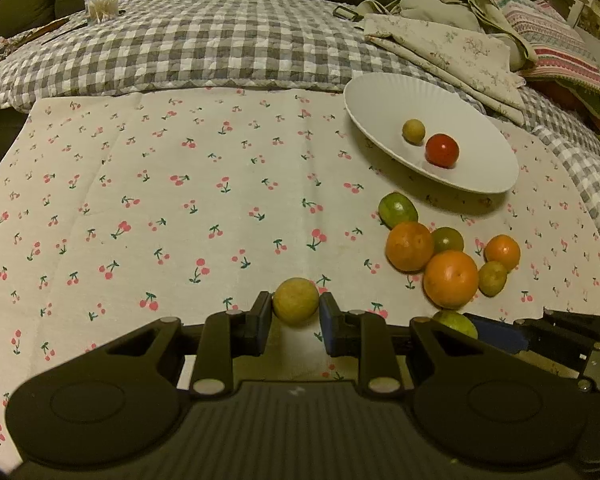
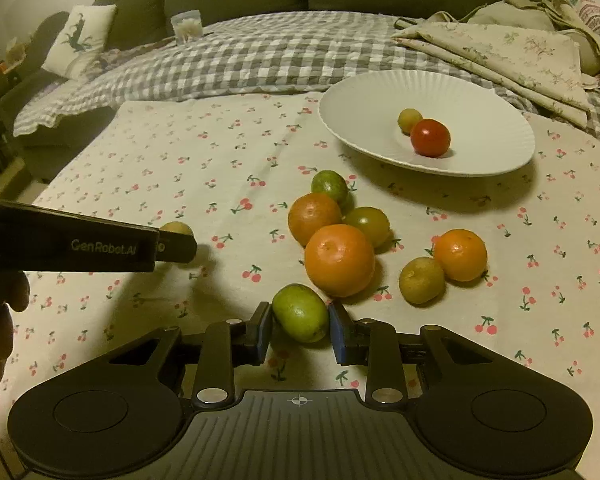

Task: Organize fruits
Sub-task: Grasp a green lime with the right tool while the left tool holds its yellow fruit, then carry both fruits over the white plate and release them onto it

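A yellowish lime [image 1: 295, 301] is held between the pads of the left gripper [image 1: 295, 312], the jaws closed against its sides, over the near middle of the cherry-print cloth [image 1: 180, 200]. A green lime [image 2: 300, 312] is clamped in the same way by the right gripper [image 2: 300, 326], just at the near edge of the fruit cluster. In that cluster, towards the right side of the cloth, a large orange [image 2: 339, 260] is seen touching a second orange [image 2: 314, 218], with an olive-green fruit [image 2: 368, 226] and another green lime [image 2: 329, 186] behind them; a small orange [image 2: 460, 255] and a yellow-brown lime [image 2: 421, 280] lie together a little apart. A white plate [image 2: 480, 92] is placed at the far right of the cloth, and on it a red tomato [image 2: 430, 138] rests touching a small yellow-green fruit [image 2: 409, 118]
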### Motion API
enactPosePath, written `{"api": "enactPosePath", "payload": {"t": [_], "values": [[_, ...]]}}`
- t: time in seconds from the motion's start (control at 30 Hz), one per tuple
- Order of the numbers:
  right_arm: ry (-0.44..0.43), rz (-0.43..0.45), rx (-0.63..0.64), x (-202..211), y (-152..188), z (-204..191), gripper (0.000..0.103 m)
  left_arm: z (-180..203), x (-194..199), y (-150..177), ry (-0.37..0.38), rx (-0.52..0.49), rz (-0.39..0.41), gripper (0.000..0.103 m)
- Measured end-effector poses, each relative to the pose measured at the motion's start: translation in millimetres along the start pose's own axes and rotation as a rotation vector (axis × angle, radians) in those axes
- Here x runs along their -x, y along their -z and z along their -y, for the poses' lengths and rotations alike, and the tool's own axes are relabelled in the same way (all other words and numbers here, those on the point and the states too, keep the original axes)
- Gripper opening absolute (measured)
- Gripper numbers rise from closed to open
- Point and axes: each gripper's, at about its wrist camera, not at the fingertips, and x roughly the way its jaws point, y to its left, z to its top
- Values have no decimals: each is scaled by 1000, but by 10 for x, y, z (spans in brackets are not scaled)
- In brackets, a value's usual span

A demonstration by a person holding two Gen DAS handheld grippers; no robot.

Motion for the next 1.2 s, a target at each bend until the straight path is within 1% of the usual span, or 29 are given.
{"api": "enactPosePath", "payload": {"t": [0.3, 0.73, 0.93, 1.2], "values": [[-3, 5, -30, 61, -42, 31, 30, 18, 21, -1, -2, -6, 10, 24], [-15, 56, -67, 285, -162, 87, 30, 54, 83, -26, -14, -26, 53, 24], [0, 68, -84, 345, -207, 146, 30, 84, 111, -53, 0, -35, 66, 24], [31, 91, -130, 413, -280, 326, 30, 210, 118, -124, 26, -85, 122, 24]]}}
